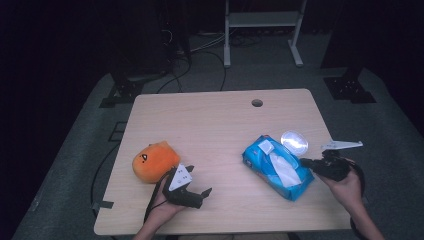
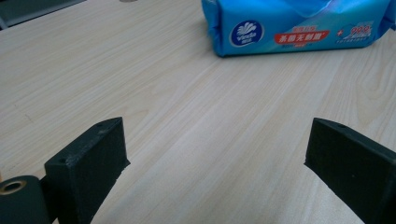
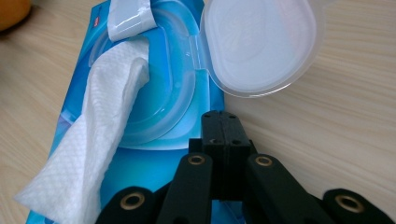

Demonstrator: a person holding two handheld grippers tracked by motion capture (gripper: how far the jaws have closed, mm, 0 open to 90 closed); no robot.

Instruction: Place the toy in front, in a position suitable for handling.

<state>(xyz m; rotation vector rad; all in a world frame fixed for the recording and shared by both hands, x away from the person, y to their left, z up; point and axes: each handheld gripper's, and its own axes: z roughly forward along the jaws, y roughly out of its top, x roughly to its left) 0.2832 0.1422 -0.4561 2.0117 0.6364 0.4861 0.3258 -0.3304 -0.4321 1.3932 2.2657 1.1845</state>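
Wipes pack [image 1: 278,167] lies on the table's [image 1: 215,130] right half, angled, lid [image 1: 294,142] flipped open onto the wood beside it. One white wipe [image 3: 100,135] is pulled halfway out and draped across the pack top; peeled seal tab [image 3: 127,16] sits at the far end. Right gripper [image 3: 223,122] is low over the pack's near edge, jaws fully together, nothing between them, wipe just beside them. Orange plush [image 1: 154,161] is well apart on the left. Left gripper [image 1: 199,181] rests by the plush, jaws wide, empty, aimed at the pack; bare wood between.
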